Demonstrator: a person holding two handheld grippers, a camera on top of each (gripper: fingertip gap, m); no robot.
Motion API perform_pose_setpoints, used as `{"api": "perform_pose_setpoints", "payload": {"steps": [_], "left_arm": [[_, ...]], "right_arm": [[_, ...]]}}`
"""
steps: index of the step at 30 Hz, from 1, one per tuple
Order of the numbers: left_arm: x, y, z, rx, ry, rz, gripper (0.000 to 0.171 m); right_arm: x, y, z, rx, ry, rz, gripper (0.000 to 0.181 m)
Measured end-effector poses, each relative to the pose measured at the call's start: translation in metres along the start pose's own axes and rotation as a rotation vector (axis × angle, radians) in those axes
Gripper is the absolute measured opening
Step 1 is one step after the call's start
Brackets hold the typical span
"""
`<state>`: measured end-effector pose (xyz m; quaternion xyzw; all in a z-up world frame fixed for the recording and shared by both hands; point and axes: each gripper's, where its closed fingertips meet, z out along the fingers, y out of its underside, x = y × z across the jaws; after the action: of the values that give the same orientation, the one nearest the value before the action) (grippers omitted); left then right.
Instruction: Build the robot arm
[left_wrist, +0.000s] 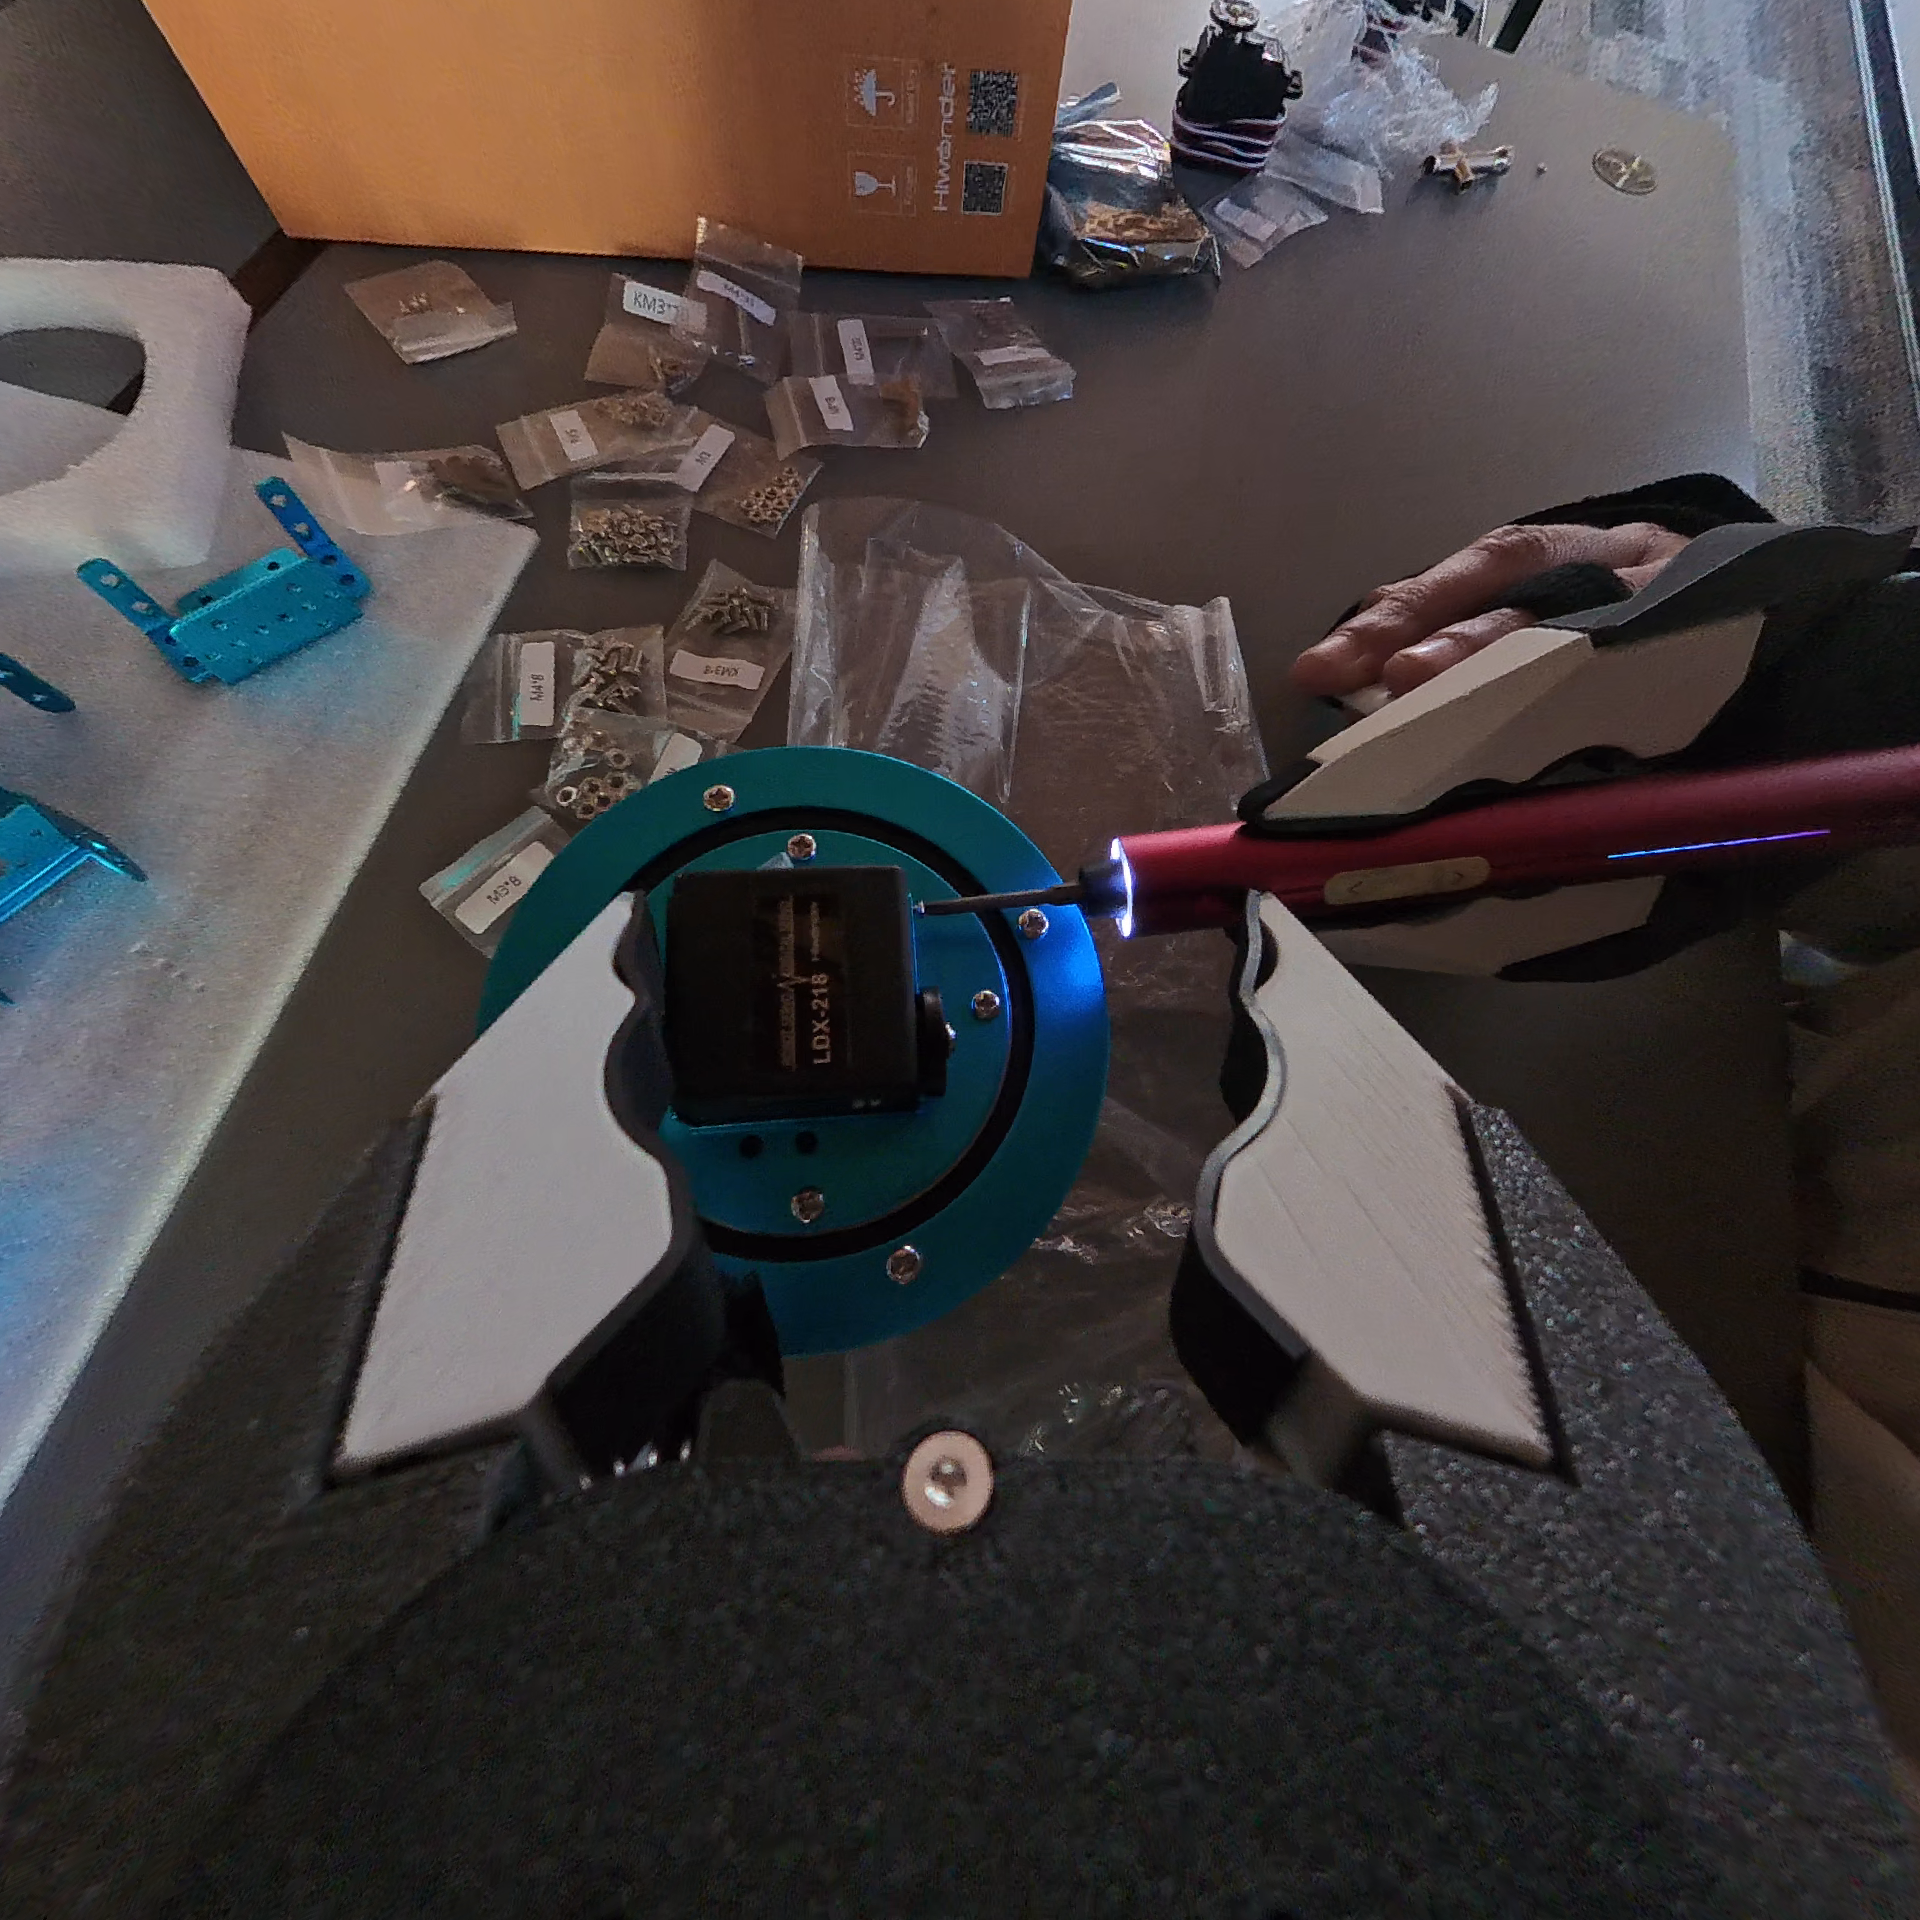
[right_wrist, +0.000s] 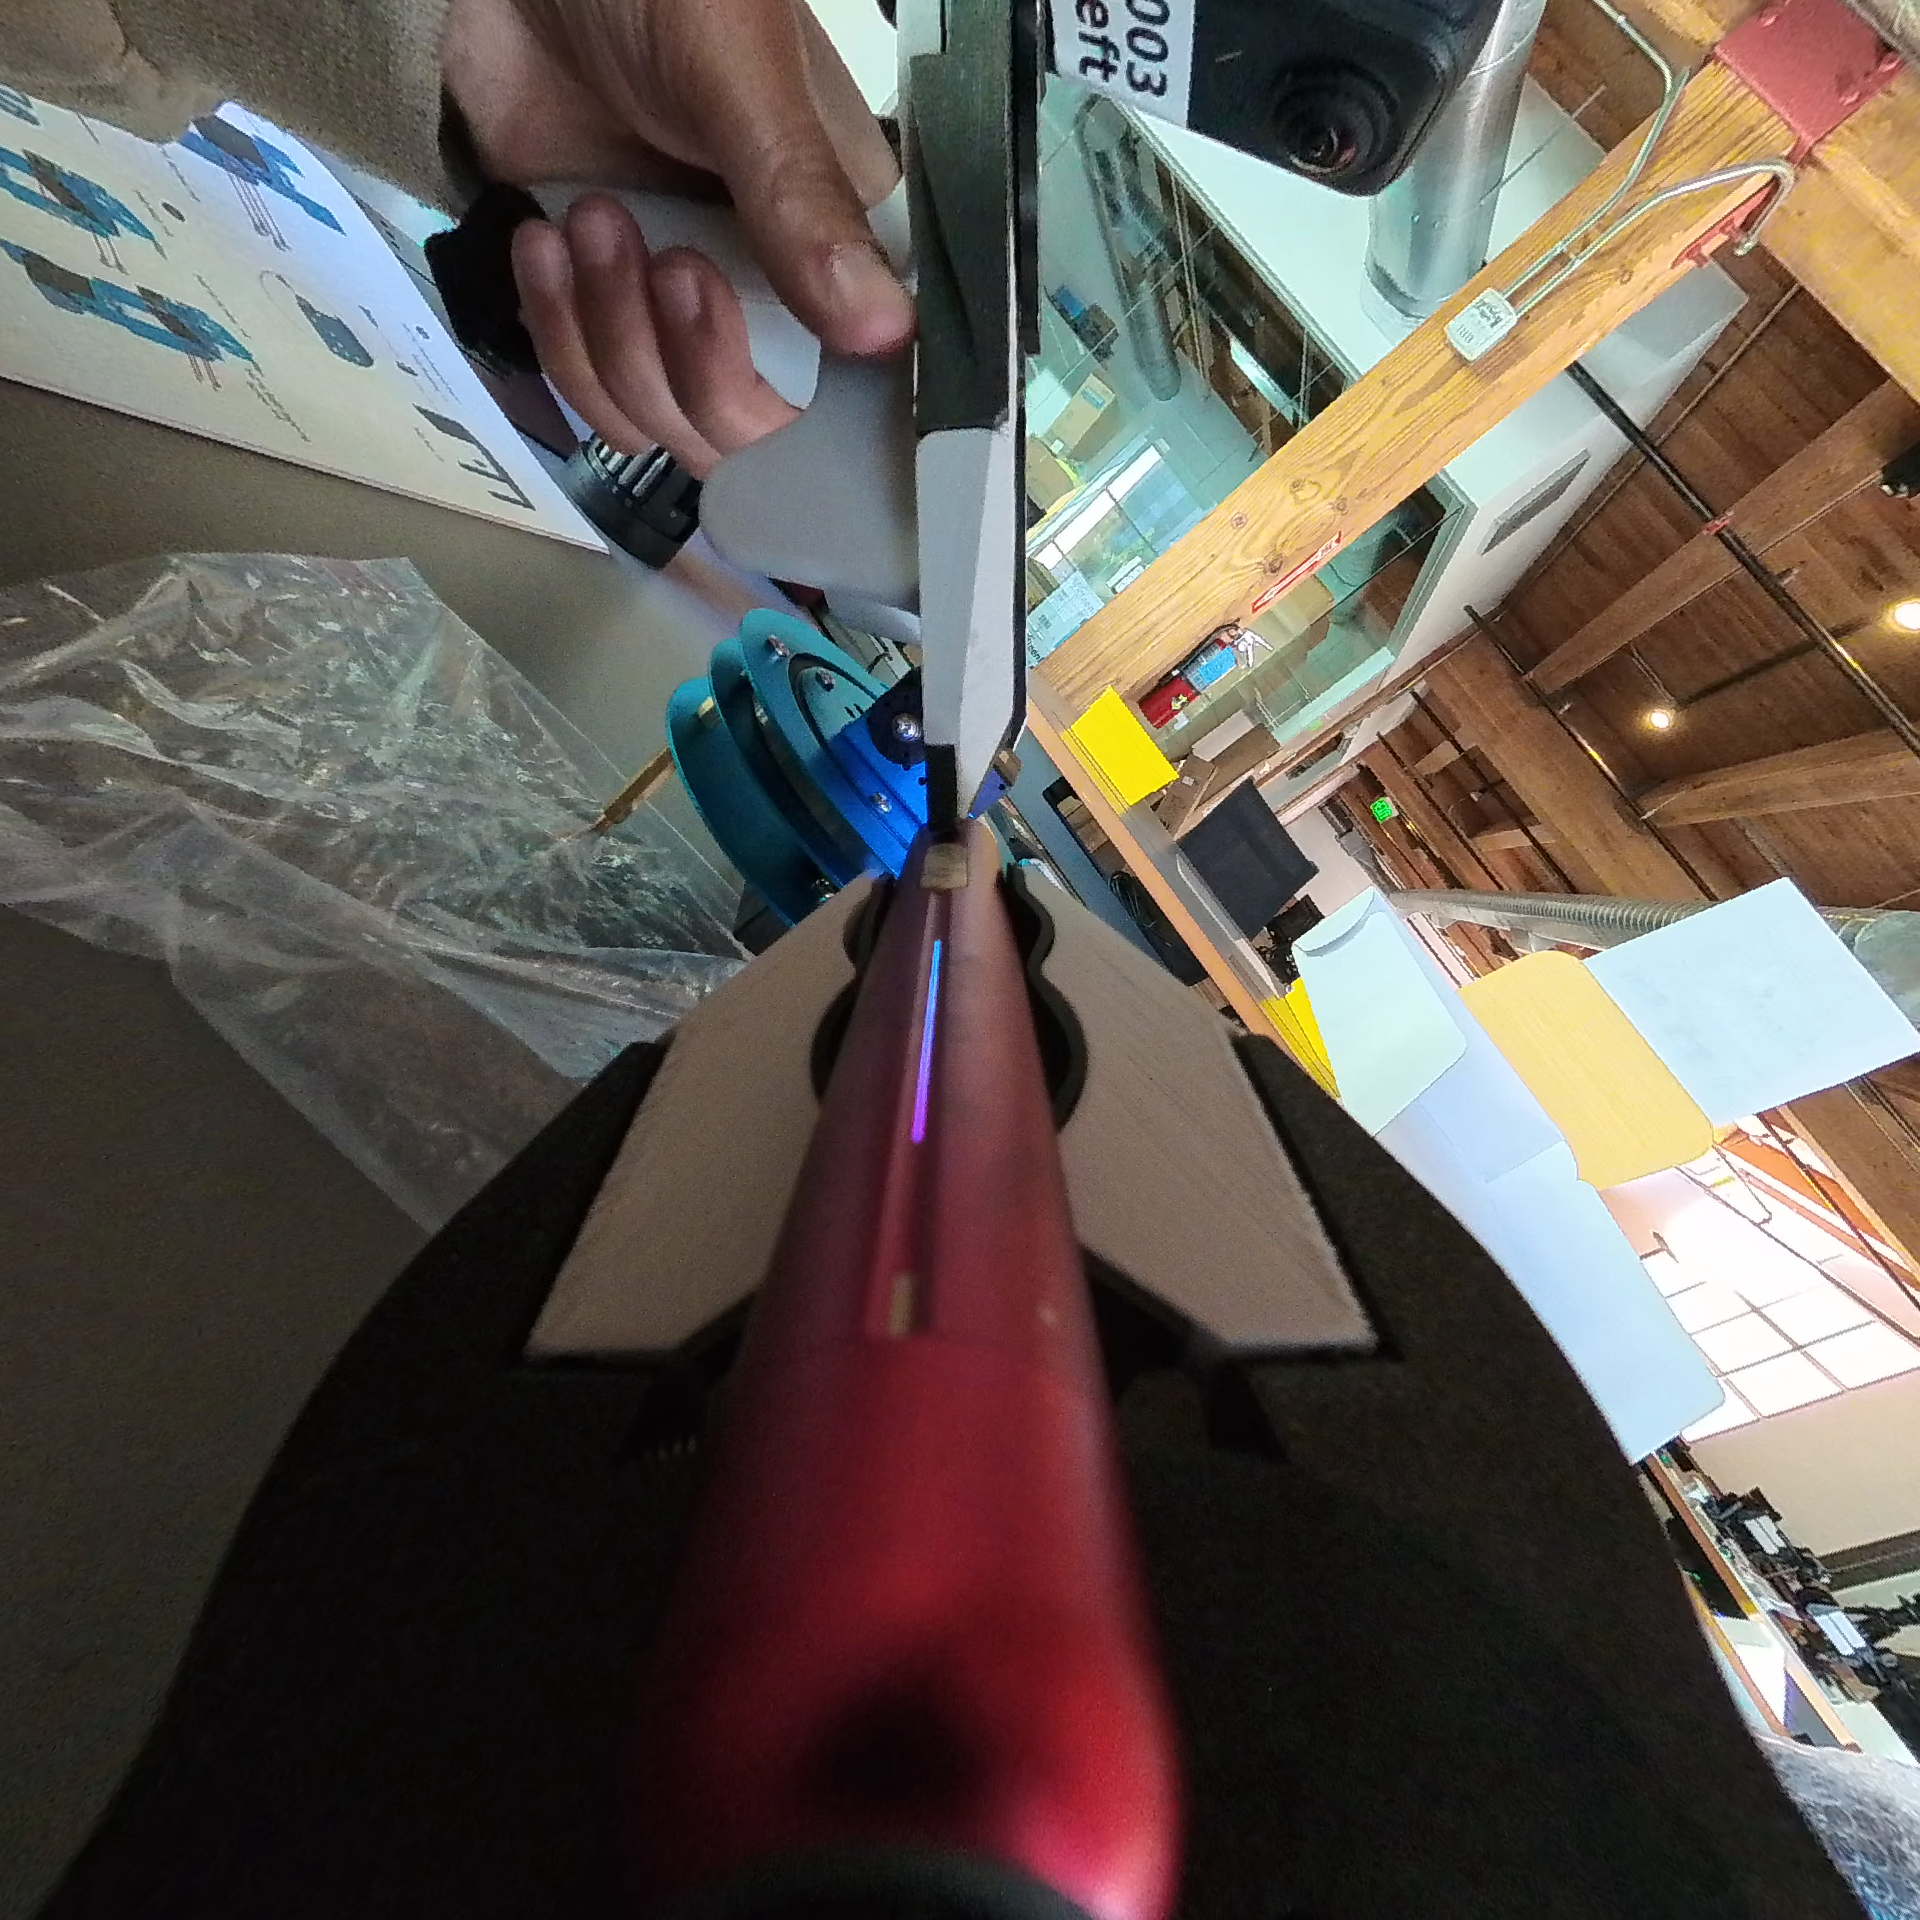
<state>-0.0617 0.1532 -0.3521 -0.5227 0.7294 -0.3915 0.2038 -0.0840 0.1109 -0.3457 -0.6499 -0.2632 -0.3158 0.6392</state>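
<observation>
— Claw on the left is spread wide, gripping nothing; its left finger rests against the black motor block bolted into the blue ring, the right finger stands off to the side.

— To steady it, I'd guess?

— Likely. The ring lies on a clear plastic bag on the grey counter. The right claw is clenched on a red electric screwdriver, lamp lit, bit reaching a corner of the motor.

— What does the right wrist view add?

— The screwdriver pinched between both fingers of the right claw, the ring edge-on, and a printed sheet of diagrams. The left view alone shows the small bags of screws, the orange box and blue brackets.
</observation>
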Motion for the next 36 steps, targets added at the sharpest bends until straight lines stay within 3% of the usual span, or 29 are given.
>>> {"api": "perform_pose_setpoints", "payload": {"steps": [6, 12, 19, 36], "left_arm": [[0.004, -0.002, -0.001, 0.007, 0.026, -0.042, 0.115], [0.014, 0.0, 0.003, -0.013, 0.036, -0.025, 0.142], [0.008, -0.002, 0.001, 0.007, 0.027, -0.036, 0.129], [0.008, 0.001, 0.004, 0.012, -0.005, 0.009, 0.129]], "right_arm": [[-0.001, -0.001, 0.0, -0.001, 0.0, -0.009, 0.02], [-0.002, -0.001, 0.0, -0.008, 0.004, -0.035, 0.019], [-0.002, -0.002, -0.001, -0.005, 0.004, -0.027, 0.02], [-0.002, -0.002, -0.001, -0.003, 0.005, -0.03, 0.019]]}}
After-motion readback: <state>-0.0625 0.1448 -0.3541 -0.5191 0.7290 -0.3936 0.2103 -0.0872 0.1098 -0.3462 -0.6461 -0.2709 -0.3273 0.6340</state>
